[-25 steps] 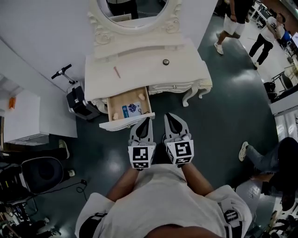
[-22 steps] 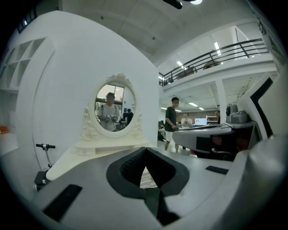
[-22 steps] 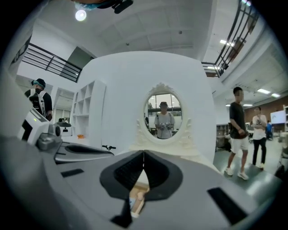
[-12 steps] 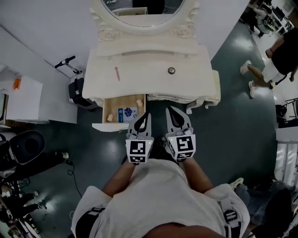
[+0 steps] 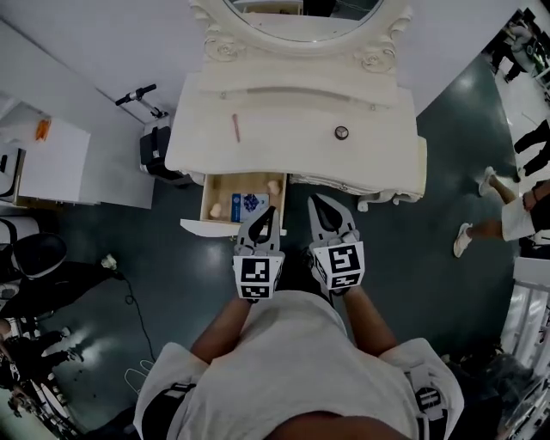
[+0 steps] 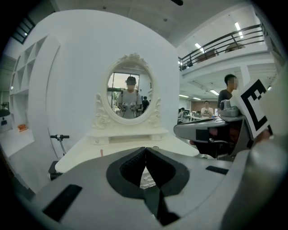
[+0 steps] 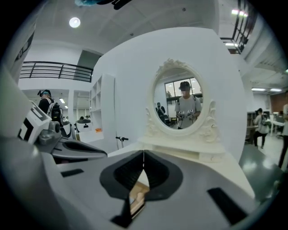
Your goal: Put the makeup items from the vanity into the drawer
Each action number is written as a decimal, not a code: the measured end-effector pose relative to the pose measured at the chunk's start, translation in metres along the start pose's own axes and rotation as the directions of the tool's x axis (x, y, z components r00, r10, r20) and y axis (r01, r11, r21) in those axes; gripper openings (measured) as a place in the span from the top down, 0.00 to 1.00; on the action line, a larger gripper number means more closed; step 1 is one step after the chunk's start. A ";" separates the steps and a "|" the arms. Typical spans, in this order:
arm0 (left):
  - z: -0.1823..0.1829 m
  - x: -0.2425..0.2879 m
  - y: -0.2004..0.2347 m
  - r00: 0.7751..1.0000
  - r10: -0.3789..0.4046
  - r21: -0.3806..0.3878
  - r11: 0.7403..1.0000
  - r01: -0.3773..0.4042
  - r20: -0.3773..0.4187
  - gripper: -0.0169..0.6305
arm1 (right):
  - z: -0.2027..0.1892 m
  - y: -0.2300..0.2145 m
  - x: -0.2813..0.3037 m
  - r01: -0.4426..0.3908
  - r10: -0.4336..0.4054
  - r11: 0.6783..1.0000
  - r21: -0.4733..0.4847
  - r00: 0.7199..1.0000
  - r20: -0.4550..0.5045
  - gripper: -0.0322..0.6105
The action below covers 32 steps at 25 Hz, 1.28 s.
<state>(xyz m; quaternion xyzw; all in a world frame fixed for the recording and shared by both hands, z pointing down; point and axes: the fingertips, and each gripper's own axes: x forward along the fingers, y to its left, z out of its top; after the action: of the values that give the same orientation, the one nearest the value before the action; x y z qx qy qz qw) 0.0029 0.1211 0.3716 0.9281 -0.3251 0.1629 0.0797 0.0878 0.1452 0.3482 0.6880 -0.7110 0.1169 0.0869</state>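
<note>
Head view: I am holding my left gripper (image 5: 267,213) and right gripper (image 5: 317,202) side by side, both closed on nothing, just short of the open drawer (image 5: 206,227). Beyond it, the pink stick (image 5: 235,127) and round compact (image 5: 341,132) are lying well apart on the vanity (image 5: 284,103).

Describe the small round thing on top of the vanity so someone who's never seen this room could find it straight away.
Find the white vanity under the oval mirror. On its top, right of centre, sits a small round dark item with a pale rim. Its only neighbour there, a thin pink stick to the left, is long, not round.
</note>
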 end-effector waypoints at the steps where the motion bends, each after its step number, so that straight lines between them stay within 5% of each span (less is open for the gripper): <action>1: 0.001 0.000 0.006 1.000 0.001 -0.006 1.000 -0.001 0.001 0.96 | 0.002 0.005 0.005 -0.007 0.007 1.000 -0.005 1.000 -0.008 0.93; 15: 0.001 0.005 0.086 0.998 -0.063 -0.034 0.997 0.063 0.008 0.96 | -0.011 0.031 0.075 0.042 -0.042 0.999 -0.004 0.988 -0.149 0.93; 24: -0.005 0.034 0.050 0.978 -0.200 -0.008 0.980 0.200 -0.066 0.96 | -0.034 -0.029 0.079 0.122 -0.116 0.992 0.010 0.963 -0.242 0.93; 32: -0.005 0.089 0.036 0.980 -0.149 -0.043 0.989 0.145 -0.131 0.96 | -0.051 -0.075 0.099 0.007 -0.013 1.000 -0.018 0.949 -0.315 0.93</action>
<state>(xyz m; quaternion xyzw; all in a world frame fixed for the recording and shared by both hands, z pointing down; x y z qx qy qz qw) 0.0442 0.0436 0.4096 0.9351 -0.2521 0.2132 0.1285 0.1566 0.0629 0.4287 0.6634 -0.6854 0.2188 0.2055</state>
